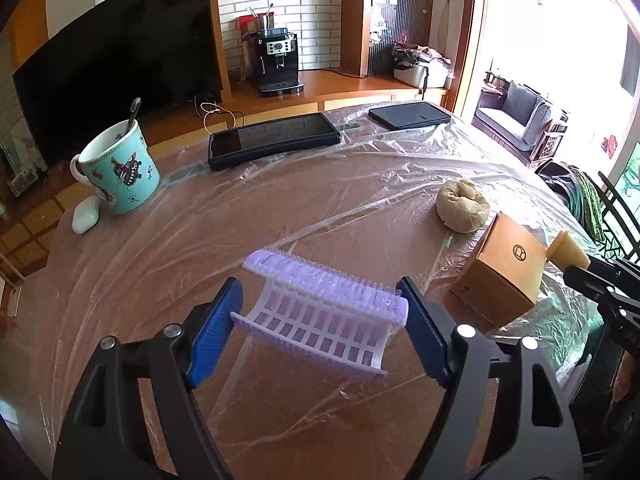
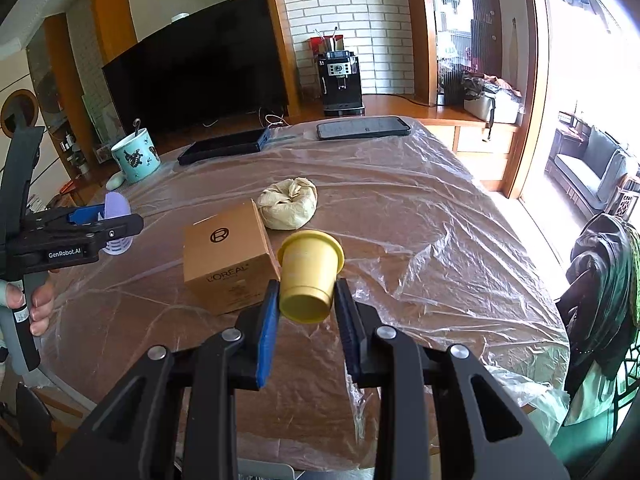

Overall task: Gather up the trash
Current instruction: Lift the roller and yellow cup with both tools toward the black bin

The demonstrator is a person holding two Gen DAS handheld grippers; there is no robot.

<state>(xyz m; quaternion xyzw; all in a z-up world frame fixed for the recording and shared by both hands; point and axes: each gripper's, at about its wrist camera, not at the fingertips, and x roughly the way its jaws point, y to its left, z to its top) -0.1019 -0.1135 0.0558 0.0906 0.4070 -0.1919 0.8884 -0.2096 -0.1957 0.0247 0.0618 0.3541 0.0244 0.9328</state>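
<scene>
My left gripper [image 1: 320, 304] is shut on a pale purple plastic piece with a grid and bristles [image 1: 320, 312], held clear above the table. From the right wrist view that gripper [image 2: 105, 218] and the purple piece [image 2: 117, 208] show at the far left, with a hand below them. My right gripper [image 2: 307, 296] is shut on a small yellow plastic cup [image 2: 310, 274], tilted with its rim away from me. In the left wrist view the yellow cup [image 1: 568, 254] shows at the right edge. A brown cardboard box [image 2: 226, 256] and a crumpled beige wad [image 2: 289, 208] rest on the table.
A wooden table under crinkled clear plastic sheet [image 2: 420, 240] carries a turquoise mug with a spoon [image 1: 118, 168], a white earbud case [image 1: 85, 215], and two dark flat devices [image 1: 272, 140] [image 1: 408, 115] at the far side. A chair draped with dark clothing [image 2: 600, 280] stands at the right.
</scene>
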